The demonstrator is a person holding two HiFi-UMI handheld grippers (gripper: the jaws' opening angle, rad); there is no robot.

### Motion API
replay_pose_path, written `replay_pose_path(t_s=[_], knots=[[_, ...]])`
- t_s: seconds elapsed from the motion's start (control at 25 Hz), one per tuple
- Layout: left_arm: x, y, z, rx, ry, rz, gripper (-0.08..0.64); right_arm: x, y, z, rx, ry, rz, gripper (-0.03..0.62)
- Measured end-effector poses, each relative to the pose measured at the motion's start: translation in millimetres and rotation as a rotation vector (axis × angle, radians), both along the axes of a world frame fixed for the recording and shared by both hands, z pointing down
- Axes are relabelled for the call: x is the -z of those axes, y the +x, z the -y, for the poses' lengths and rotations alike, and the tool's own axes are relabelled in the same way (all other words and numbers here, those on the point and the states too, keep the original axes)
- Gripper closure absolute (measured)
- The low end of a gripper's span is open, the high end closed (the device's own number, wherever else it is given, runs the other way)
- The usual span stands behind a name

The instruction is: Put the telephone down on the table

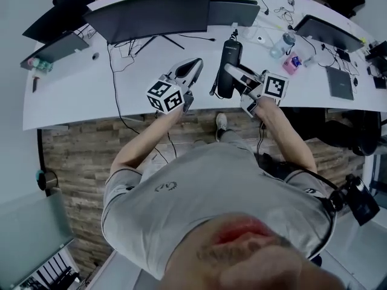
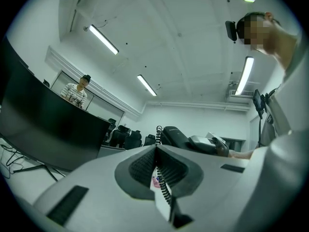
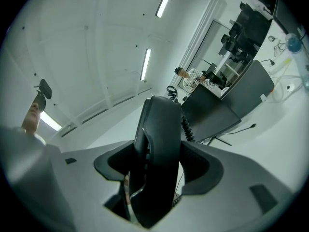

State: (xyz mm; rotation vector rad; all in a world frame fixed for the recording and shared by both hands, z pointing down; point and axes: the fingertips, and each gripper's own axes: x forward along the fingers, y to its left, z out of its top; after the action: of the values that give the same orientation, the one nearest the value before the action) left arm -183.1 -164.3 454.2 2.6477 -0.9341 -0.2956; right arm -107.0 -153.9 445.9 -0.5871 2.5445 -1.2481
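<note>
The right hand-held gripper is clamped on the black telephone, its jaws pressing both sides of the handset, just in front of the wide monitor's right end. It is over the white desk; I cannot tell whether it touches. Its coiled cord hangs on the monitor side. The left hand-held gripper, jaws closed together on nothing, is in front of the monitor, just beside the telephone.

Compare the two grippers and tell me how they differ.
The left gripper has jaws together on nothing; the right gripper clamps the black telephone. The left gripper stands apart, left of the telephone; the right gripper touches it. Both are hand-held over the white table.
</note>
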Motion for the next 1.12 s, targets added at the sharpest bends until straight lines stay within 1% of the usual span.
replay_pose_path(t_s=[0.12, 0.24, 0.32, 0.48, 0.6, 0.76, 0.88, 1.0, 1.12], knots=[[0, 5, 18, 0.014, -0.008, 0.032, 0.551, 0, 1, 22, 0.026, 0.004, 0.023, 0.291], [-2, 17, 40, 0.014, -0.017, 0.075, 0.551, 3, 8, 46, 0.047, 0.018, 0.046, 0.291], [1, 25, 58, 0.024, -0.017, 0.087, 0.551, 5, 15, 63, 0.057, 0.021, 0.063, 0.291], [16, 44, 97, 0.05, 0.001, 0.109, 0.551, 4, 36, 99, 0.072, 0.027, 0.063, 0.291], [26, 59, 126, 0.075, 0.017, 0.12, 0.551, 6, 54, 126, 0.086, 0.026, 0.067, 0.291], [34, 79, 164, 0.113, 0.029, 0.13, 0.551, 6, 75, 158, 0.1, -0.005, 0.093, 0.291], [42, 91, 190, 0.151, 0.047, 0.133, 0.551, 3, 89, 181, 0.114, -0.01, 0.102, 0.291], [52, 99, 212, 0.185, 0.072, 0.135, 0.551, -7, 100, 202, 0.122, -0.021, 0.095, 0.291], [54, 106, 225, 0.184, 0.081, 0.146, 0.551, -24, 103, 217, 0.114, -0.049, 0.084, 0.291]])
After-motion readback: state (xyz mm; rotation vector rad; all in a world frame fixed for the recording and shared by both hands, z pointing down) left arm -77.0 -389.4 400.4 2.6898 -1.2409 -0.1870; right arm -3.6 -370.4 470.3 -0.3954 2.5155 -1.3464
